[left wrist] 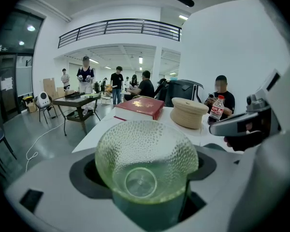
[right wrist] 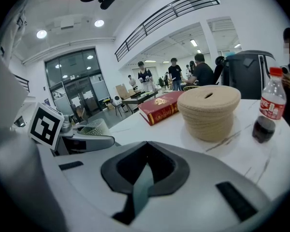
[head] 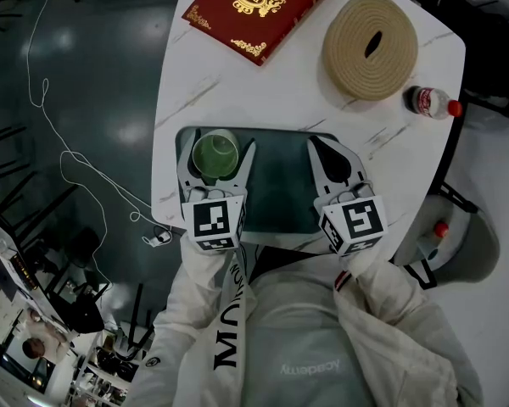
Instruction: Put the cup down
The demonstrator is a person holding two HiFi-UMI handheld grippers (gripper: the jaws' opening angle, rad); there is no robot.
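Observation:
A green dimpled glass cup stands upright between the jaws of my left gripper, which is shut on it over the left end of a dark green mat. In the left gripper view the cup fills the space between the jaws of the left gripper; whether its base touches the mat I cannot tell. My right gripper hovers over the mat's right part, shut with nothing in it. In the right gripper view the right gripper has its jaws meeting, with only a teal sliver of mat showing between them.
On the white marble table lie a red book at the back, a round woven box to its right, and a small cola bottle near the right edge. The table's left edge drops to a dark floor with a white cable.

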